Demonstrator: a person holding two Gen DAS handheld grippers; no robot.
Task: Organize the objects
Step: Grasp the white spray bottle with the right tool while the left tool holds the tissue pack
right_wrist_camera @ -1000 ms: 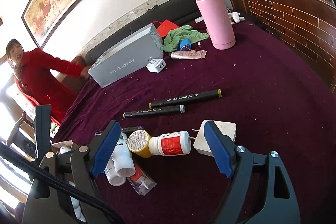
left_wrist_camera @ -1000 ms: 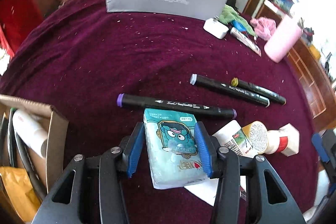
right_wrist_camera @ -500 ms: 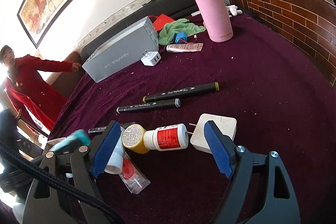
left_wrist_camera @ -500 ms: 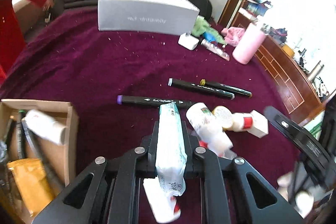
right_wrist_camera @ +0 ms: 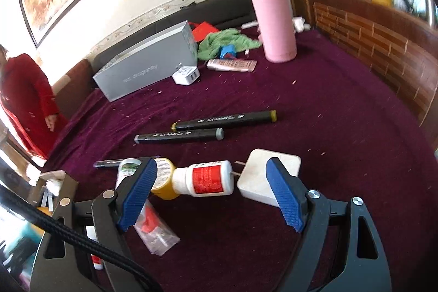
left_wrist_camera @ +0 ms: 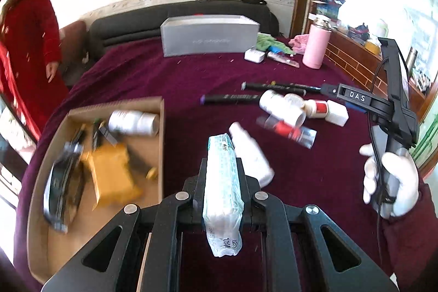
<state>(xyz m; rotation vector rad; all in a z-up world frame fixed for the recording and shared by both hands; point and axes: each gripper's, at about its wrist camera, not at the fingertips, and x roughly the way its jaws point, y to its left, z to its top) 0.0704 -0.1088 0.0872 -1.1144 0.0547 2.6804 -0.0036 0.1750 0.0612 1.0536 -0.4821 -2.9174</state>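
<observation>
The left gripper (left_wrist_camera: 222, 171) is clamped tight on a tissue pack (left_wrist_camera: 223, 196), which stands on edge between the jaws and is lifted off the purple cloth (left_wrist_camera: 191, 78), with the cardboard box (left_wrist_camera: 109, 106) just to its left. In the box lie a white bottle (left_wrist_camera: 132, 123), a yellow packet (left_wrist_camera: 115, 177) and some dark, blurred items I cannot make out. Just right of the pack a white bottle (left_wrist_camera: 250, 155) lies on the cloth. The right gripper (right_wrist_camera: 210, 190) is spread wide with nothing gripped; its blue pads (right_wrist_camera: 284, 196) sit either side of a red-labelled bottle (right_wrist_camera: 205, 178) lying on the cloth, apart from it. That bottle touches a yellow-capped jar (right_wrist_camera: 164, 179) on one end, and a white adapter (right_wrist_camera: 269, 174) sits just beyond the other. A clear packet (right_wrist_camera: 153, 229) with a red part lies under the left pad. Farther back lie two black markers (right_wrist_camera: 223, 118) (right_wrist_camera: 179, 136) side by side, then a grey box (right_wrist_camera: 145, 64), a white charger (right_wrist_camera: 187, 75), a green cloth (right_wrist_camera: 227, 41), a tube (right_wrist_camera: 232, 64) and an upright pink flask (right_wrist_camera: 273, 21). In the left view a gloved hand (left_wrist_camera: 388, 179) grips the right gripper's handle. A person in red (left_wrist_camera: 30, 45) stands beside the table
</observation>
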